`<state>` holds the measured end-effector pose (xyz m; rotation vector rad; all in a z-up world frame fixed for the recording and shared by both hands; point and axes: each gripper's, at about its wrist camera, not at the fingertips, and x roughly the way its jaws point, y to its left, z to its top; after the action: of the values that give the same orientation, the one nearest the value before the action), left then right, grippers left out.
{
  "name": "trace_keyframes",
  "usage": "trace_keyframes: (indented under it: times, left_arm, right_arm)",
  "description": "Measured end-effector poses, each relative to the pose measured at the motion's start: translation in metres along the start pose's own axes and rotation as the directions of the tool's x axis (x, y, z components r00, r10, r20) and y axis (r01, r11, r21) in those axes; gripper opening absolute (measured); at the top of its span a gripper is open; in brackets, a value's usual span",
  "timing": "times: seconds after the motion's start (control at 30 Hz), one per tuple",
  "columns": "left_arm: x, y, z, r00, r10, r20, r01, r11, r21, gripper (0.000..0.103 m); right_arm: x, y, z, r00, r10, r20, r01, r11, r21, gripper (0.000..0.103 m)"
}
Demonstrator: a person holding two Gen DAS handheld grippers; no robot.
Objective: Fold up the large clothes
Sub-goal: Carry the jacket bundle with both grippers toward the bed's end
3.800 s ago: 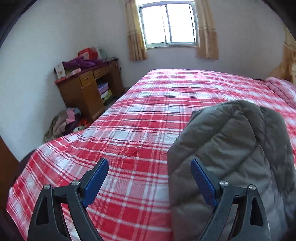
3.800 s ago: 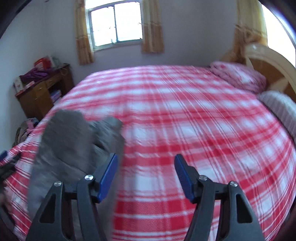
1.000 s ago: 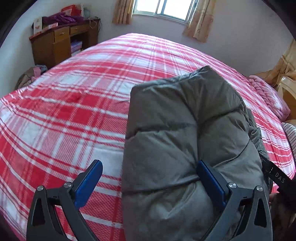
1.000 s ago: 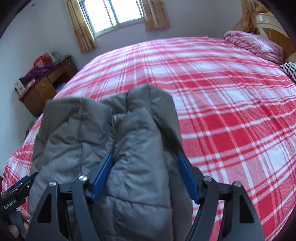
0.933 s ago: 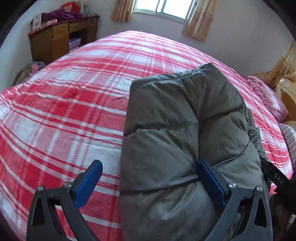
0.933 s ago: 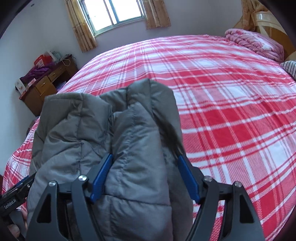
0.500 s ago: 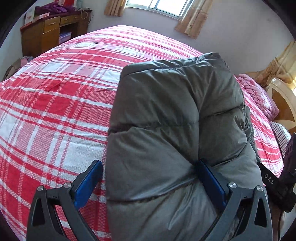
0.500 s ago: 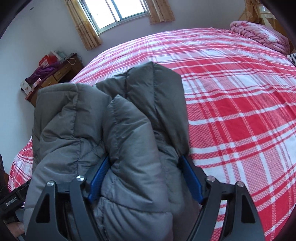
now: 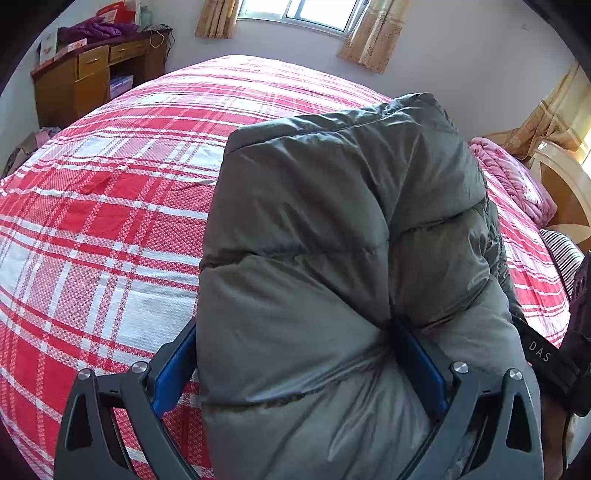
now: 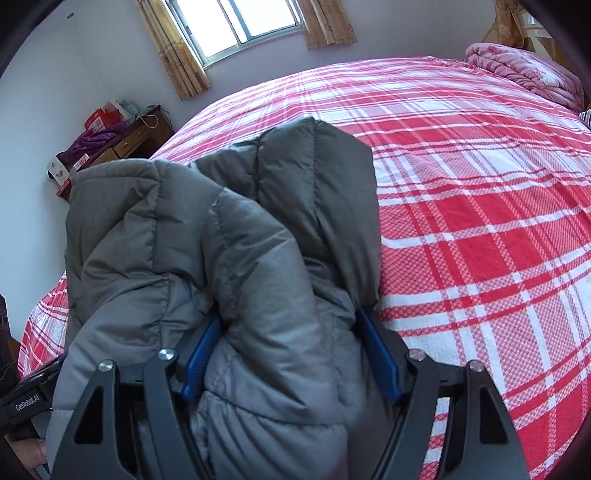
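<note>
A grey quilted puffer jacket (image 9: 332, 240) lies bunched in thick folds on the near part of a bed with a red and white plaid sheet (image 9: 92, 221). My left gripper (image 9: 295, 365) has its blue pads pressed into a thick fold of the jacket at its near edge. In the right wrist view the same jacket (image 10: 229, 236) fills the left half. My right gripper (image 10: 291, 354) is closed on another padded fold of it. Each gripper's pads are partly buried in fabric.
A wooden desk (image 9: 88, 74) with clutter stands at the far left wall under a curtained window (image 10: 236, 22). A pink folded blanket (image 10: 524, 74) and a wooden headboard (image 9: 561, 192) are at the bed's right end. The plaid sheet stretches away beyond the jacket.
Both grippers have pushed forward into the jacket and their jaws have narrowed onto its folds. The jacket now fills more of both views.
</note>
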<state>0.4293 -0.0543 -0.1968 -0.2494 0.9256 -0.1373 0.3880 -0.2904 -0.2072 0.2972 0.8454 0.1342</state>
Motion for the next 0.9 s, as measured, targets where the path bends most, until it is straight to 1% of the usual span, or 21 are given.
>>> trace_keyframes:
  times: [0.23, 0.27, 0.3, 0.33, 0.37, 0.4, 0.43, 0.47, 0.5, 0.53, 0.57, 0.6, 0.63, 0.67, 0.7, 0.77, 0.83, 0.9]
  left_arm:
    - [0.001, -0.014, 0.000, 1.000, 0.019, 0.011, -0.020, 0.999, 0.030, 0.096]
    - [0.001, -0.017, 0.000, 1.000, 0.017, 0.014, -0.018, 0.999, 0.037, 0.093]
    - [0.000, -0.019, -0.001, 1.000, 0.014, 0.016, -0.015, 0.999, 0.046, 0.089]
    - [0.000, -0.021, -0.001, 1.000, 0.013, 0.020, -0.014, 0.998, 0.058, 0.087]
    - [0.000, -0.020, -0.001, 1.000, 0.009, 0.021, -0.010, 0.998, 0.067, 0.081]
    - [-0.001, -0.024, -0.002, 1.000, 0.005, 0.025, -0.008, 0.996, 0.085, 0.076]
    - [-0.001, -0.027, -0.003, 1.000, 0.007, 0.028, -0.010, 0.995, 0.098, 0.073]
    - [-0.002, -0.029, -0.003, 1.000, 0.006, 0.031, -0.010, 0.994, 0.110, 0.068]
    - [-0.004, -0.030, -0.004, 0.999, 0.006, 0.034, -0.010, 0.993, 0.120, 0.062]
    - [-0.008, -0.034, -0.005, 0.999, 0.012, 0.049, -0.019, 0.990, 0.140, 0.057]
    - [-0.012, -0.038, -0.006, 0.998, 0.021, 0.061, -0.030, 0.987, 0.159, 0.049]
    - [-0.017, -0.042, -0.008, 0.997, 0.032, 0.077, -0.045, 0.983, 0.180, 0.041]
    - [-0.020, -0.045, -0.009, 0.995, 0.038, 0.087, -0.054, 0.980, 0.192, 0.037]
    - [-0.024, -0.048, -0.010, 0.994, 0.042, 0.099, -0.061, 0.977, 0.203, 0.030]
    - [-0.032, -0.050, -0.010, 0.993, 0.041, 0.112, -0.063, 0.976, 0.208, 0.027]
    - [-0.042, -0.051, -0.008, 0.991, 0.040, 0.129, -0.068, 0.973, 0.222, 0.024]
    - [-0.055, -0.050, -0.009, 0.988, 0.034, 0.152, -0.070, 0.969, 0.237, 0.022]
    - [-0.079, -0.050, -0.011, 0.981, 0.029, 0.193, -0.077, 0.966, 0.246, 0.020]
  right_arm:
    - [0.000, 0.003, -0.001, 1.000, 0.001, 0.002, -0.001, 1.000, -0.005, 0.071]
    - [0.000, 0.004, -0.001, 1.000, 0.000, 0.003, 0.000, 1.000, -0.007, 0.069]
    - [0.000, 0.005, -0.002, 1.000, 0.000, 0.005, 0.000, 1.000, -0.010, 0.067]
    - [-0.001, 0.007, -0.002, 1.000, 0.000, 0.006, 0.000, 1.000, -0.013, 0.063]
    - [-0.001, 0.008, -0.003, 1.000, 0.003, 0.006, -0.003, 1.000, -0.019, 0.057]
    - [-0.001, 0.010, -0.004, 1.000, 0.008, 0.007, -0.008, 1.000, -0.026, 0.055]
    - [-0.001, 0.012, -0.004, 1.000, 0.012, 0.008, -0.012, 0.999, -0.031, 0.050]
    - [-0.002, 0.013, -0.005, 1.000, 0.019, 0.009, -0.019, 0.999, -0.036, 0.045]
    - [-0.002, 0.014, -0.005, 1.000, 0.024, 0.011, -0.023, 0.999, -0.039, 0.042]
    - [-0.003, 0.015, -0.005, 0.999, 0.029, 0.013, -0.029, 0.999, -0.043, 0.036]
    - [-0.004, 0.016, -0.006, 0.999, 0.034, 0.017, -0.033, 0.998, -0.053, 0.030]
    - [-0.006, 0.017, -0.006, 0.999, 0.037, 0.022, -0.036, 0.998, -0.061, 0.028]
    - [-0.008, 0.018, -0.007, 0.999, 0.040, 0.028, -0.038, 0.997, -0.068, 0.024]
    - [-0.012, 0.019, -0.007, 0.998, 0.047, 0.039, -0.044, 0.996, -0.074, 0.022]
    - [-0.014, 0.019, -0.008, 0.998, 0.053, 0.047, -0.049, 0.996, -0.076, 0.021]
    - [-0.022, 0.017, -0.010, 0.995, 0.073, 0.065, -0.068, 0.995, -0.070, 0.019]
    - [-0.030, 0.016, -0.013, 0.992, 0.097, 0.076, -0.093, 0.994, -0.065, 0.017]
    - [-0.040, 0.021, -0.017, 0.988, 0.121, 0.093, -0.114, 0.991, -0.077, 0.016]
